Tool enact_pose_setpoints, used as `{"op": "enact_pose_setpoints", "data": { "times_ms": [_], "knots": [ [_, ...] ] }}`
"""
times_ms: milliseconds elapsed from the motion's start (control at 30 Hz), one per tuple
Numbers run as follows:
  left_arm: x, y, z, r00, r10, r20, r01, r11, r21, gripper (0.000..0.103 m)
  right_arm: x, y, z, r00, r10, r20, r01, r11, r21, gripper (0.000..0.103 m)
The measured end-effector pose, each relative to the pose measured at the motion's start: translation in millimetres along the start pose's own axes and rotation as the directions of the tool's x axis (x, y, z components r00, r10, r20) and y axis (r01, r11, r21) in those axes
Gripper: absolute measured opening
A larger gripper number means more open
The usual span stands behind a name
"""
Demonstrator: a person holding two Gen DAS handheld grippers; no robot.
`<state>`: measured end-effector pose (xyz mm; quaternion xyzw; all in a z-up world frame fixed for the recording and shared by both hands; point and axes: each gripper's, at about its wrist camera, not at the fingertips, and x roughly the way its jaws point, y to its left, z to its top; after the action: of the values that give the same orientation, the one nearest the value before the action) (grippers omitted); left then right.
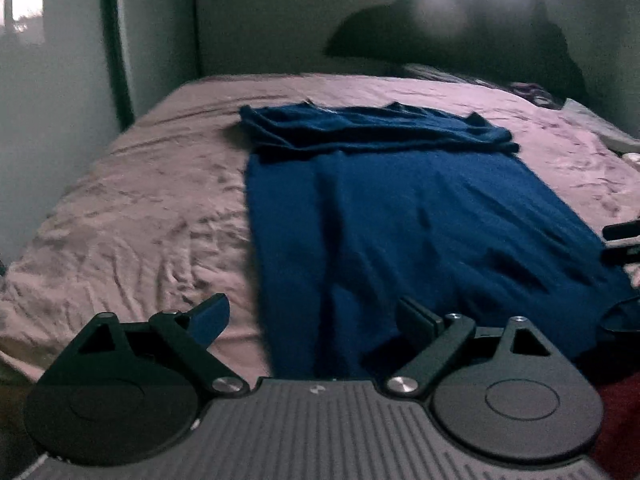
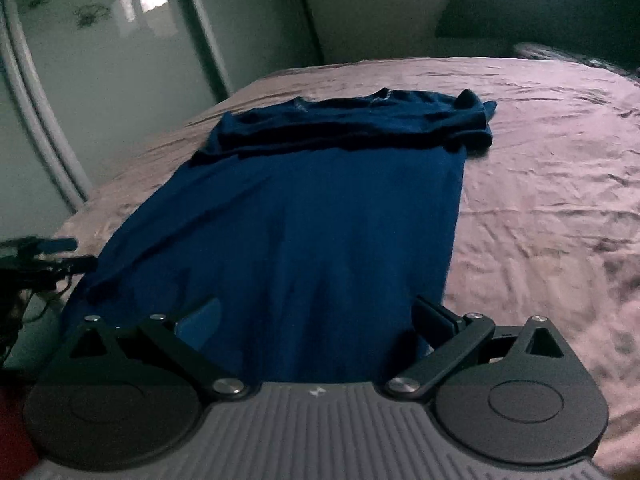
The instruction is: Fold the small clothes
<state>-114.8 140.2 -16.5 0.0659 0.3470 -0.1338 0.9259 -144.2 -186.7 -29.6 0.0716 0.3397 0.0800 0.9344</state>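
A dark blue T-shirt [image 1: 420, 216] lies flat on the pink bed sheet [image 1: 132, 208], its sleeves folded in across the far end. It also shows in the right wrist view [image 2: 320, 232]. My left gripper [image 1: 312, 320] is open and empty, hovering over the shirt's near left hem corner. My right gripper [image 2: 316, 320] is open and empty over the near right hem corner. The right gripper's fingers [image 1: 622, 240] show at the right edge of the left wrist view. The left gripper's fingers [image 2: 56, 256] show at the left edge of the right wrist view.
The sheet [image 2: 540, 200] is wrinkled on both sides of the shirt. A wardrobe with glossy doors [image 2: 100, 80] stands beyond the bed's left side. A dark heap [image 1: 460, 32] rests at the headboard. Something red [image 1: 624, 420] sits by the near edge.
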Motion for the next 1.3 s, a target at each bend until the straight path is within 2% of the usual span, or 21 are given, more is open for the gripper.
{"op": "enact_pose_setpoints", "data": {
  "times_ms": [100, 200, 333, 433, 600, 633, 767, 833, 867, 900, 933, 1000, 1167, 1300],
  "knots": [
    [2, 2, 0, 0.997, -0.046, -0.065, 0.044, 0.999, -0.031, 0.093, -7, 7, -7, 0.996, -0.064, -0.06, 0.06, 0.995, -0.074, 0.102],
    [5, 7, -4, 0.992, -0.065, -0.107, 0.058, 0.996, -0.072, 0.093, -14, -3, -9, 0.992, -0.077, -0.095, 0.076, 0.997, -0.02, 0.102],
    [17, 16, -11, 0.971, -0.14, -0.195, 0.107, 0.98, -0.168, 0.092, -18, -24, -20, 0.989, -0.031, -0.146, 0.043, 0.996, 0.077, 0.102],
    [19, 18, -13, 0.968, -0.171, -0.186, 0.134, 0.972, -0.194, 0.091, -23, -23, -27, 0.987, 0.021, -0.157, -0.008, 0.997, 0.083, 0.102],
    [18, 21, -12, 0.963, -0.207, -0.172, 0.166, 0.959, -0.228, 0.07, -21, -17, -31, 0.976, 0.123, -0.181, -0.106, 0.989, 0.101, 0.103],
    [17, 21, -12, 0.964, -0.203, -0.172, 0.161, 0.96, -0.23, 0.067, -20, -15, -32, 0.975, 0.126, -0.184, -0.109, 0.989, 0.098, 0.103],
    [16, 21, -11, 0.967, -0.184, -0.173, 0.142, 0.963, -0.229, 0.045, -20, -10, -33, 0.973, 0.132, -0.189, -0.12, 0.99, 0.073, 0.1],
    [16, 21, -11, 0.968, -0.18, -0.176, 0.138, 0.965, -0.225, 0.036, -21, -4, -35, 0.973, 0.132, -0.191, -0.126, 0.991, 0.042, 0.084],
    [16, 21, -11, 0.968, -0.178, -0.177, 0.137, 0.965, -0.222, 0.028, -21, -1, -35, 0.974, 0.125, -0.191, -0.122, 0.992, 0.027, 0.079],
    [16, 21, -11, 0.968, -0.176, -0.177, 0.136, 0.966, -0.219, 0.018, -21, 0, -35, 0.975, 0.117, -0.188, -0.116, 0.993, 0.019, 0.061],
    [16, 20, -10, 0.968, -0.177, -0.179, 0.136, 0.966, -0.219, 0.012, -22, -2, -35, 0.978, 0.107, -0.181, -0.104, 0.994, 0.023, 0.035],
    [16, 21, -10, 0.967, -0.181, -0.178, 0.14, 0.965, -0.221, 0.01, -22, -7, -35, 0.981, 0.098, -0.167, -0.089, 0.994, 0.058, 0.018],
    [9, 18, -5, 0.97, -0.186, -0.157, 0.153, 0.968, -0.199, 0.008, -22, -6, -32, 0.986, 0.095, -0.138, -0.088, 0.994, 0.06, 0.009],
    [-2, 19, 9, 0.969, -0.224, -0.102, 0.198, 0.956, -0.215, 0.008, -29, -14, -21, 0.983, 0.171, -0.07, -0.161, 0.978, 0.132, 0.009]
  ]
}}
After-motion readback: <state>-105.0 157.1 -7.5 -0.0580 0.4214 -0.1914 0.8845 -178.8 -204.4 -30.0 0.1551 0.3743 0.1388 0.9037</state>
